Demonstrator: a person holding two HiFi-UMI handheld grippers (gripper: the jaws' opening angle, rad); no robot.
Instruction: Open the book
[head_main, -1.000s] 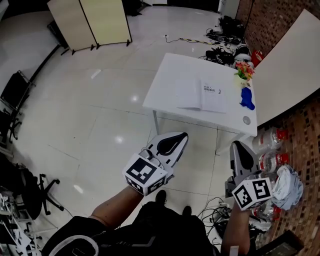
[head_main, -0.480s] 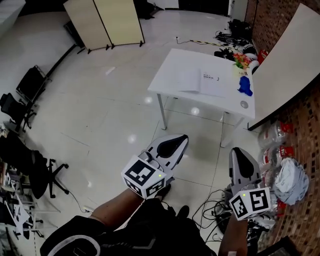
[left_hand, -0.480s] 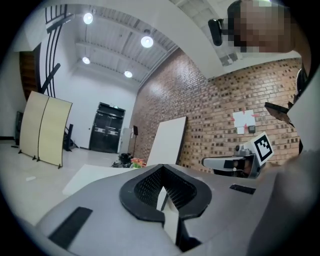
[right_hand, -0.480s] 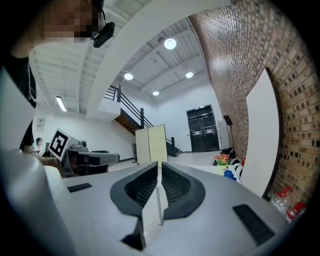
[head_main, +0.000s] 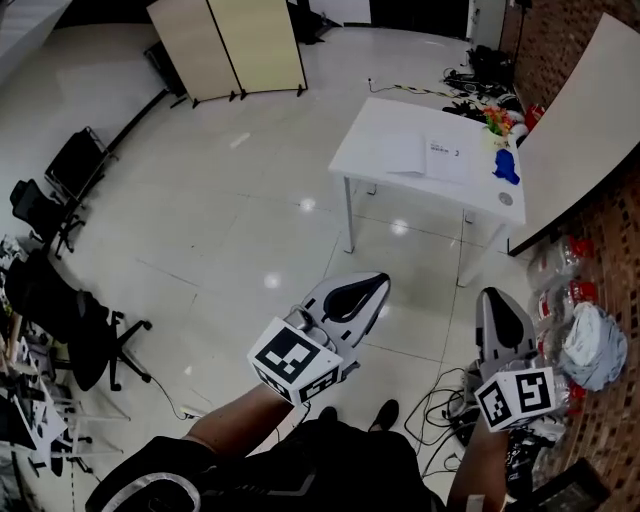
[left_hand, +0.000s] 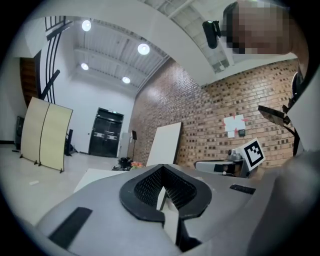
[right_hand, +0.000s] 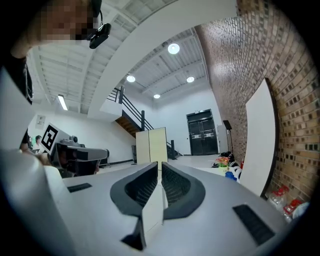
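Note:
The book (head_main: 430, 157) lies open on the white table (head_main: 375, 135), far ahead of me across the floor. Both grippers hang low in the head view, well short of the table. My left gripper (head_main: 376, 286) points up and right, with its jaws pressed together and nothing between them. My right gripper (head_main: 497, 299) points straight ahead, also shut and empty. In the left gripper view the left gripper (left_hand: 161, 172) shows closed jaws, and in the right gripper view the right gripper (right_hand: 160, 169) shows the same. From both of those views the book is hidden.
A blue object (head_main: 506, 167), a flower pot (head_main: 498, 122) and a small round thing (head_main: 504, 198) stand at the table's right end. A large white board (head_main: 585, 105) leans on the brick wall. Cables (head_main: 445, 400) and bottles (head_main: 575, 290) lie at right, office chairs (head_main: 60, 310) at left, a folding screen (head_main: 225, 45) behind.
The table with the open book has drawn farther off and higher in the head view, and more floor shows. Both grippers stay shut and low in the frame.

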